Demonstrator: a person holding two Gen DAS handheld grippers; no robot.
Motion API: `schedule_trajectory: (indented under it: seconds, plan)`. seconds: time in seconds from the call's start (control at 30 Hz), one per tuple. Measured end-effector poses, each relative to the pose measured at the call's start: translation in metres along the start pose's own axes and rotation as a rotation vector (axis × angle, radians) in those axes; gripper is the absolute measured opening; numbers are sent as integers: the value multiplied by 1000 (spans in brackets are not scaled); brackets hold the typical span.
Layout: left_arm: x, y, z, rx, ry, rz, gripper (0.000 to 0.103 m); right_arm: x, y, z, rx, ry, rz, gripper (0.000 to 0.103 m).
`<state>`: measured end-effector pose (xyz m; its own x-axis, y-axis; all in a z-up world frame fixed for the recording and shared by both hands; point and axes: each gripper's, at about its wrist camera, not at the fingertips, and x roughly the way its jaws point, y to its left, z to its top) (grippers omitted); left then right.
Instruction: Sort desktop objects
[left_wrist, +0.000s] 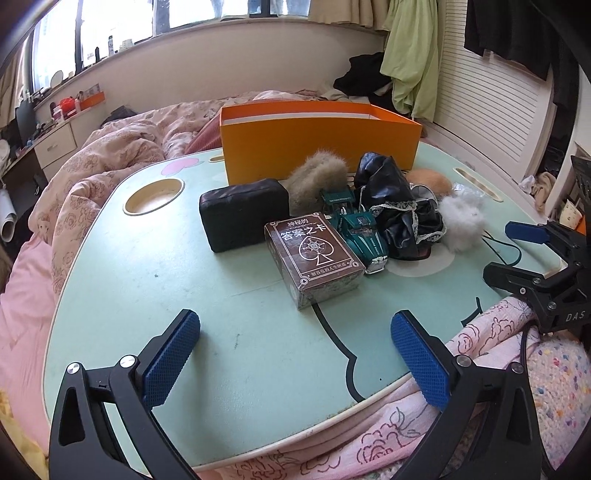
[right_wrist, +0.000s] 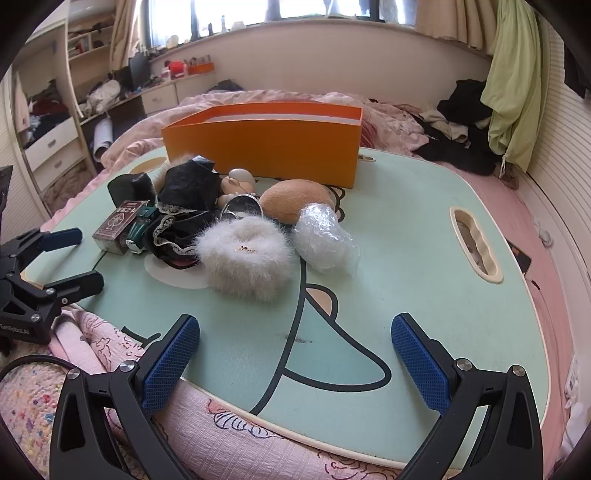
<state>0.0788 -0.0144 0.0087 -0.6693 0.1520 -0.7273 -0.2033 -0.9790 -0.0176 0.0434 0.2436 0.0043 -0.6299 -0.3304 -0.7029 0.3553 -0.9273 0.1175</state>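
While both grippers hover over the near edge of the mint-green lap table (left_wrist: 147, 280), their jaws stand wide apart with nothing between the blue pads. The left gripper (left_wrist: 295, 354) faces the brown card box (left_wrist: 314, 258), and the right gripper (right_wrist: 295, 354) faces the white fluffy pouch (right_wrist: 245, 256); neither touches anything.

The orange box (left_wrist: 317, 147) stands open-topped at the far side of the table, and everything to be sorted lies in a cluster just in front of it. Nearest its front wall are a grey-brown fur piece (left_wrist: 317, 177) and a tan round plush (right_wrist: 295, 199). A black padded case (left_wrist: 243, 218) sits in front of the orange box's left end, with the card box just beyond it toward the near edge. A teal toy car (left_wrist: 360, 232) touches the card box's right side. Black lace-trimmed fabric (left_wrist: 399, 206) is heaped in front of the box's middle, the white fluffy pouch beside it, and a bubble-wrapped bundle (right_wrist: 325, 240) lies in front of the box's right end.
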Motion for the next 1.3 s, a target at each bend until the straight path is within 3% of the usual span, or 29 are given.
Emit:
schedule_trajectory:
  seconds: [0.43,0.77,0.93,1.07,1.17,1.3]
  plan:
    - [2,-2,0,21,-28,-24,103,2,-1,1,-22,-25,20,103]
    - [1,-2,0,23,-34,-26,103,1,-1,-4,-27,-94,34,102]
    - [2,-2,0,21,-34,-27,103,-12,-10,-5,22,-164,63,82]
    - [1,-2,0,21,-35,-27,103,-24,-25,7,86,-258,16,81]
    - [1,-2,0,22,-35,-27,103,-17,-38,20,163,-246,13,68]
    - [1,-2,0,21,-36,-27,103,-1,-37,34,184,-198,43,61]
